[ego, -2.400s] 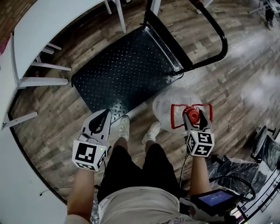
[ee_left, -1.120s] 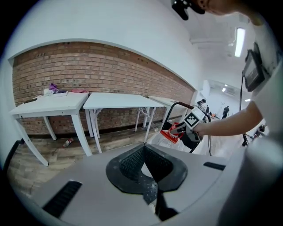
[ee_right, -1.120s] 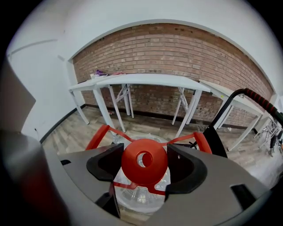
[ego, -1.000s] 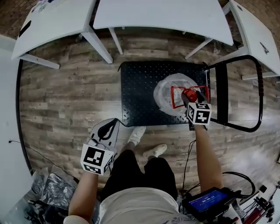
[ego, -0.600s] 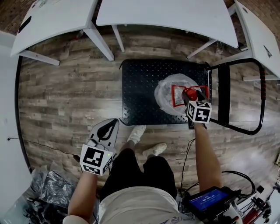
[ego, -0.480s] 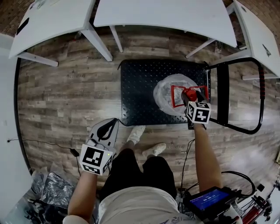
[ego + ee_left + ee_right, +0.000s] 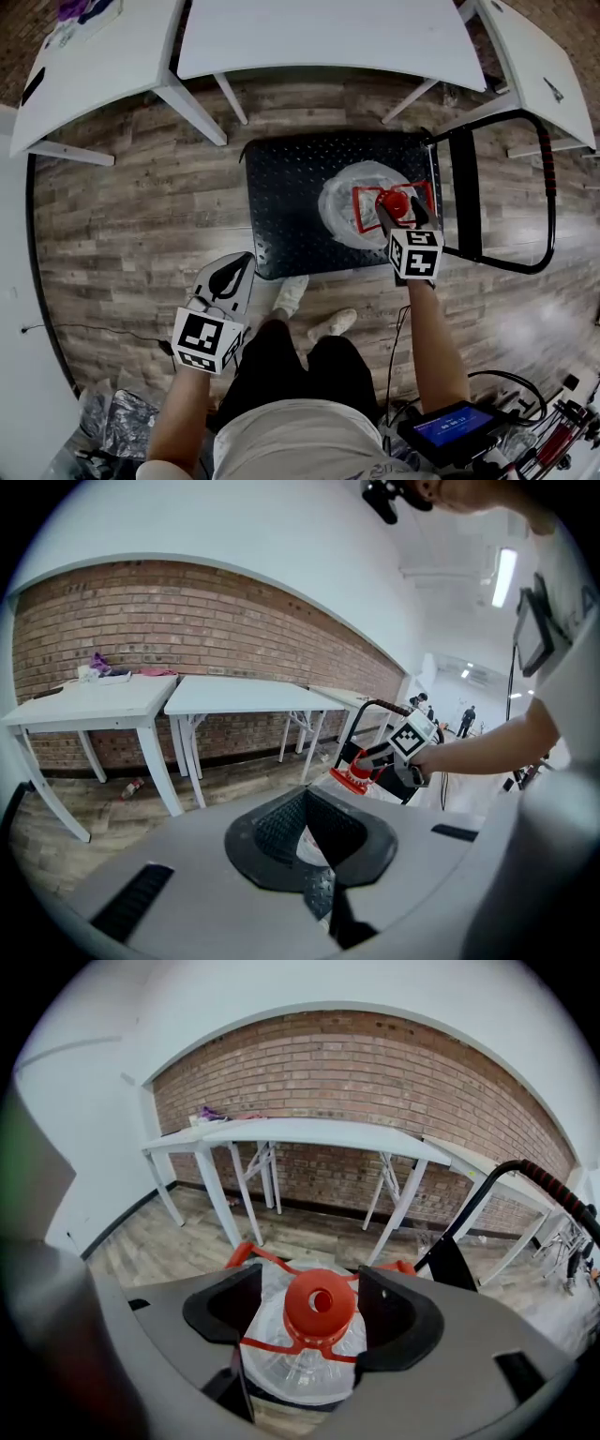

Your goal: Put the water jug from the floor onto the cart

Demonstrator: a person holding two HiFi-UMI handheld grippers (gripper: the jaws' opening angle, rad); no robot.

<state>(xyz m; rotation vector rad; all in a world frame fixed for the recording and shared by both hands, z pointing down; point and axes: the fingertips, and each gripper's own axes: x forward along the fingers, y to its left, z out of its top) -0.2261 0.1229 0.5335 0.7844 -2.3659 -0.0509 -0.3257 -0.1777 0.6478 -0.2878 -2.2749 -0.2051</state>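
Wood-plank flooring [image 7: 122, 216] runs under white tables [image 7: 319, 33] that line the 12 o'clock edge of the head view, and a brick wall [image 7: 375, 1063] stands behind them. A black flat cart [image 7: 281, 206] with a studded deck sits on the floor just at 12 o'clock of the person's shoes [image 7: 291, 292], with its black push bar [image 7: 548, 187] folded out toward 3 o'clock. The clear water jug [image 7: 342, 202] stands upright on the deck, toward the deck's 3 o'clock side near the push bar. Its red cap [image 7: 391, 202] faces up and its red carrying handle [image 7: 361, 211] frames the cap. The right gripper [image 7: 400, 214] reaches out over the jug from 6 o'clock. In the right gripper view its fingers [image 7: 225, 1307] are spread on either side of the cap, with a clear gap on the 9 o'clock side and the 3 o'clock finger close to the cap. They are released rather than pinching it, and a thin run of the red handle crosses between them below the cap. The left gripper [image 7: 239, 262] is held low at about 8 o'clock in the head view, over bare floor and well apart from the cart. Its fingers are clenched together with nothing in them. A small lit screen [image 7: 453, 427] shows at 5 o'clock beside the person.
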